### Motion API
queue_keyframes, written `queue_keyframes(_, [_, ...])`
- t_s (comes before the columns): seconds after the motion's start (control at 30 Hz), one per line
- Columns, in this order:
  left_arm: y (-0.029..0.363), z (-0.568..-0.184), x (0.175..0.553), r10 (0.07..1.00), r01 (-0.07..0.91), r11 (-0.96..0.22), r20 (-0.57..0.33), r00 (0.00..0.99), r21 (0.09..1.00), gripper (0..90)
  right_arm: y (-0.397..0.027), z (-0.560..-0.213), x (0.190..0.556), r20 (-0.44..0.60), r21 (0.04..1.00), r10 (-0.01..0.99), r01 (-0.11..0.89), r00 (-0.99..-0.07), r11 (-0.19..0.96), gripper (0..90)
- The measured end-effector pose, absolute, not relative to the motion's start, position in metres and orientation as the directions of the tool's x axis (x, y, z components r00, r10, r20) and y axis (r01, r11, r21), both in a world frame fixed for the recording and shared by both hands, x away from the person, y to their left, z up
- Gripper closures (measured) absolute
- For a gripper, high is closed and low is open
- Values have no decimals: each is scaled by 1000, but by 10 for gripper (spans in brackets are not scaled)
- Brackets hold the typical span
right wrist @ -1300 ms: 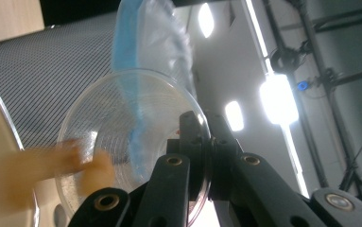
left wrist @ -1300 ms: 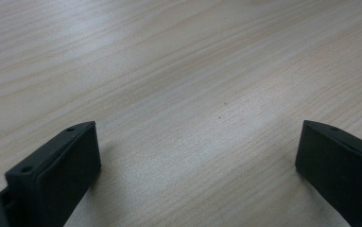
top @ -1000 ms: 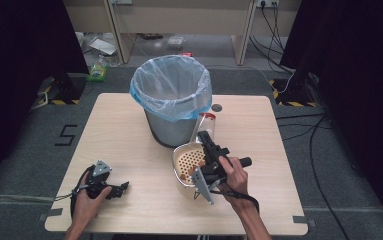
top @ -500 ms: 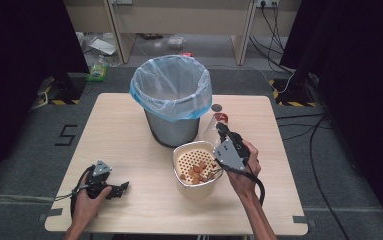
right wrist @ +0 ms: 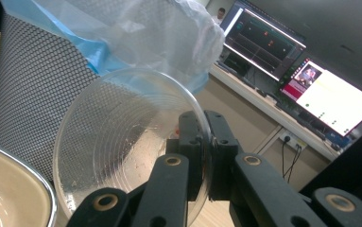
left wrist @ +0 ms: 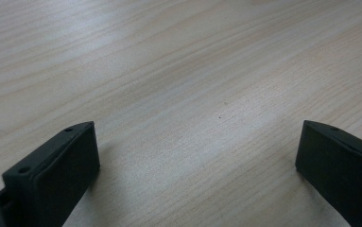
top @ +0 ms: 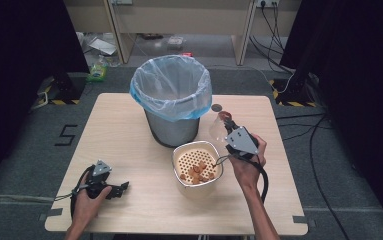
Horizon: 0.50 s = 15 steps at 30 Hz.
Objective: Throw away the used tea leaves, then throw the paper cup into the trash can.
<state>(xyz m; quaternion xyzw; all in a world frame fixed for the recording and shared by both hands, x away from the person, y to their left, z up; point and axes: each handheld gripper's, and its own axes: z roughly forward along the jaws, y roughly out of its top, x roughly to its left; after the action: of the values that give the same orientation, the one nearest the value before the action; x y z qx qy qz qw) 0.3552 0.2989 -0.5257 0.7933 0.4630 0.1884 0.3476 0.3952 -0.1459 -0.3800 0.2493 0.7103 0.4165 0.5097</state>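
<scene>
The right claw (right wrist: 202,156) grips an emptied clear cup (right wrist: 131,142) by its rim; pieces lie in the strainer bowl (top: 197,165); binning seems left; left claw (left wrist: 197,156) rests wide at the bench's near-left corner

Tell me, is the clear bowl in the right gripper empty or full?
Empty. The clear bowl is pinched at its rim by the right gripper, and through it shows the mesh bin; a few crumbs cling inside.

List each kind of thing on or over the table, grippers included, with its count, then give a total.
Grippers: 2 (left gripper, right gripper)
Bins: 1 (mesh bin with a blue liner)
Strainer bowls: 1 (strainer bowl holding brown pieces)
Clear lids: 1 (clear lid)
Dark discs: 1 (small dark disc)
Total: 6
</scene>
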Motion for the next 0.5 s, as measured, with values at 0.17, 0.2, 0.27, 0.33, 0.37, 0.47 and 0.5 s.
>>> queue_keyframes(0.17, [299,-526,355,865,603,-330,-23,501,726,0,-150,-375,396,-503,855,792,-65,-347,514,870])
queue_keyframes(0.2, [299,-526,355,865,603,-329,-23,500,726,0,-150,-374,396,-501,856,792,-66,-347,513,870])
queue_keyframes(0.27, [299,-526,355,866,603,-329,-23,500,726,0,-151,-372,398,-496,859,797,-65,-345,507,870])
queue_keyframes(0.33, [299,-526,355,865,603,-330,-23,501,726,0,-152,-368,400,-483,867,806,-62,-342,494,869])
queue_keyframes(0.37, [299,-526,355,866,603,-329,-23,500,726,0,-152,-366,402,-479,870,808,-59,-342,490,869])
queue_keyframes(0.47, [299,-526,355,866,603,-329,-23,500,726,0,-154,-356,408,-483,867,810,-57,-333,494,869])
queue_keyframes(0.5, [299,-526,355,865,603,-330,-23,501,726,0,-155,-350,410,-477,871,814,-57,-331,487,869])
